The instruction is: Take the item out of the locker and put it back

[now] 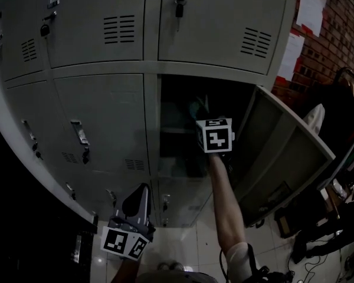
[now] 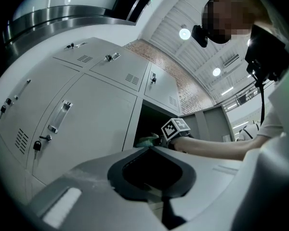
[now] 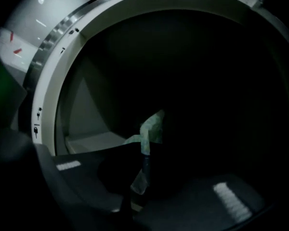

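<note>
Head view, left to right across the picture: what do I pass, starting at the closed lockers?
handle of a closed locker → left hand-held gripper → right hand-held gripper, shut on a green item → open locker door → papers on the brick wall

Locker area, possibly workplace changing room: bank of grey metal lockers (image 1: 100, 122), brick wall (image 1: 342, 34), ceiling lights (image 2: 185, 33).

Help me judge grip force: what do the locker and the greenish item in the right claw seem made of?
The locker: likely painted sheet steel, matte grey; punched vent slots and folded door edges suggest it. The greenish item pinched in the right claw: probably thin plastic film or paper, since it creases and bends; too dark to be sure.
</note>
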